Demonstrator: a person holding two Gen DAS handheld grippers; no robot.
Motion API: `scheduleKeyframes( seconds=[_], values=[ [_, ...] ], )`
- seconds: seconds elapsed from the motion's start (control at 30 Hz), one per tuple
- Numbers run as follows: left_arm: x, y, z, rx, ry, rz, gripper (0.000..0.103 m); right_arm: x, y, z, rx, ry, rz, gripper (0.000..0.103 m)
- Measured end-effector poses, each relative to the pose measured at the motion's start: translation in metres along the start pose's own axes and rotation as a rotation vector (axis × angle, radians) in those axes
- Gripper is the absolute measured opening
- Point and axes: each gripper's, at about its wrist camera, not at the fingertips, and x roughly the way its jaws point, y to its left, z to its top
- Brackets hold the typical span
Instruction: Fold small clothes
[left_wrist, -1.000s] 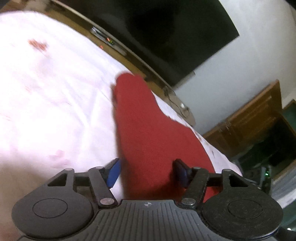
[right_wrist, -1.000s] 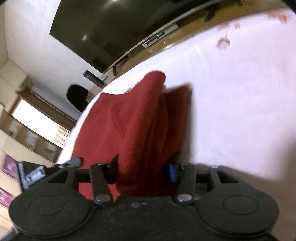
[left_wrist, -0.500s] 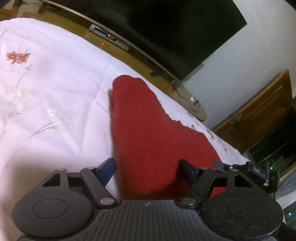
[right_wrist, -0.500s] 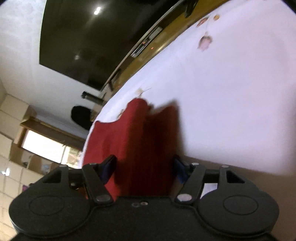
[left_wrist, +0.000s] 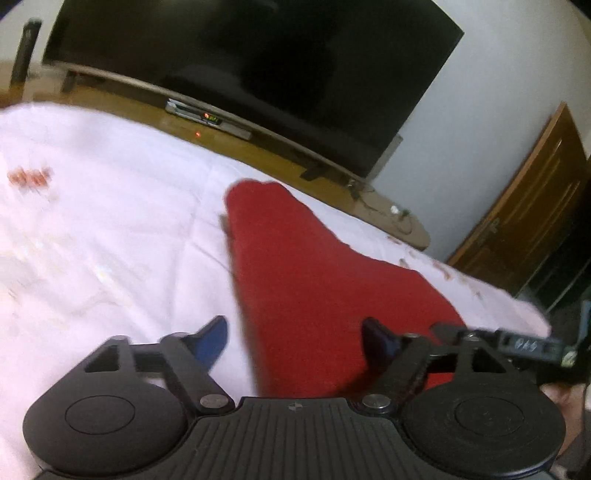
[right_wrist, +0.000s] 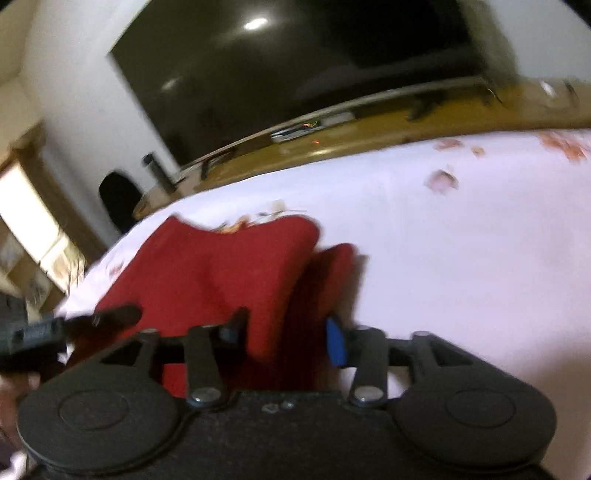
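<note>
A big black TV (left_wrist: 258, 74) sits on a long wooden stand (left_wrist: 258, 147) past the bed (left_wrist: 110, 221), and a brown door (left_wrist: 535, 206) is off to the side. The red cloth (left_wrist: 314, 288) lies on the bed's white sheet, its long side pointing away toward the TV. The left gripper (left_wrist: 295, 339) is spread wide around the cloth's near end. The right gripper (right_wrist: 286, 332) is spread around its thick near edge.

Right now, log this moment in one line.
step: fold | garment: red, on bed | left claw: open | right claw: open
</note>
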Motion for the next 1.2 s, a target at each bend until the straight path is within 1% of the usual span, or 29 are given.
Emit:
scheduleKeyframes(
  seconds=[0.03,0.07,0.1,0.13,0.17,0.23,0.27,0.3,0.37,0.4,0.43,0.47,0.5,0.53,0.57,0.6,0.67,0.73,0.77,0.83,0.93,0.97,1.0,1.03,1.07,1.1,1.17,1.2],
  values=[
    [-0.005,-0.001,0.002,0.01,-0.021,0.01,0.083,-0.006,-0.002,0.001,0.005,-0.021,-0.024,0.053],
    [-0.015,0.003,0.007,0.012,-0.053,0.013,0.083,-0.016,-0.003,0.003,0.001,-0.051,-0.047,0.048],
    [-0.022,0.008,0.013,0.003,-0.085,0.018,0.083,-0.027,-0.002,0.005,-0.011,-0.092,-0.057,0.037],
    [-0.026,0.011,0.018,-0.012,-0.116,0.008,0.083,-0.033,0.002,0.008,-0.032,-0.122,-0.063,0.029],
    [-0.028,0.012,0.023,-0.03,-0.144,-0.012,0.083,-0.038,0.008,0.011,-0.068,-0.141,-0.075,0.02],
    [-0.024,0.008,0.033,-0.036,-0.17,-0.042,0.083,-0.037,0.022,0.022,-0.153,-0.151,-0.087,0.021],
    [-0.019,0.004,0.037,-0.031,-0.171,-0.054,0.082,-0.029,0.031,0.027,-0.176,-0.142,-0.082,0.025],
    [-0.013,-0.001,0.04,-0.022,-0.164,-0.071,0.08,-0.02,0.039,0.032,-0.185,-0.128,-0.084,0.032],
    [0.0,-0.01,0.042,0.005,-0.135,-0.1,0.079,-0.01,0.051,0.035,-0.234,-0.11,-0.12,0.031],
    [0.01,-0.012,0.041,0.017,-0.101,-0.099,0.079,-0.004,0.059,0.034,-0.285,-0.096,-0.135,0.026],
    [0.025,-0.013,0.04,0.032,-0.038,-0.061,0.079,0.002,0.064,0.03,-0.33,-0.062,-0.147,0.021],
    [0.038,-0.014,0.037,0.053,0.03,-0.002,0.079,0.017,0.067,0.026,-0.386,0.019,-0.198,0.016],
    [0.048,-0.015,0.028,0.077,0.058,0.041,0.079,0.032,0.066,0.02,-0.431,0.08,-0.275,0.015],
    [0.05,-0.015,0.028,0.08,0.046,0.042,0.079,0.036,0.063,0.014,-0.458,0.08,-0.318,0.015],
    [0.05,-0.013,0.029,0.066,0.046,0.038,0.079,0.034,0.062,0.013,-0.445,0.07,-0.319,0.016],
    [0.047,-0.012,0.03,0.057,0.043,0.037,0.079,0.033,0.064,0.014,-0.431,0.073,-0.331,0.016],
    [0.036,-0.01,0.03,0.032,0.027,0.045,0.079,0.031,0.066,0.015,-0.446,0.077,-0.336,0.018],
    [0.007,-0.011,0.026,0.018,-0.011,0.022,0.079,0.02,0.065,0.016,-0.424,0.058,-0.324,0.02],
    [-0.013,-0.01,0.018,0.015,-0.032,0.006,0.079,0.013,0.068,0.016,-0.421,0.036,-0.314,0.023],
    [-0.035,-0.007,0.002,0.012,-0.049,-0.01,0.079,-0.012,0.072,0.011,-0.429,0.001,-0.259,0.024],
    [-0.055,-0.007,-0.02,0.036,-0.035,-0.018,0.079,-0.041,0.08,-0.006,-0.438,-0.014,-0.172,0.028],
    [-0.052,-0.009,-0.027,0.052,0.005,0.001,0.079,-0.047,0.082,-0.016,-0.439,-0.011,-0.144,0.029],
    [-0.047,-0.011,-0.032,0.065,0.039,0.027,0.079,-0.046,0.083,-0.022,-0.449,0.012,-0.137,0.027],
    [-0.043,-0.008,-0.035,0.048,0.042,0.019,0.079,-0.036,0.085,-0.028,-0.466,0.048,-0.167,0.027],
    [-0.043,-0.005,-0.036,0.01,0.039,0.011,0.08,-0.024,0.081,-0.035,-0.475,0.093,-0.231,0.027],
    [-0.041,-0.004,-0.036,-0.004,0.041,0.017,0.08,-0.022,0.077,-0.037,-0.451,0.085,-0.239,0.027],
    [-0.049,-0.011,-0.034,0.029,0.028,0.05,0.08,-0.024,0.072,-0.031,-0.374,0.082,-0.229,0.027],
    [-0.055,-0.015,-0.034,0.044,0.02,0.058,0.08,-0.026,0.073,-0.028,-0.369,0.082,-0.238,0.027]
  ],
)
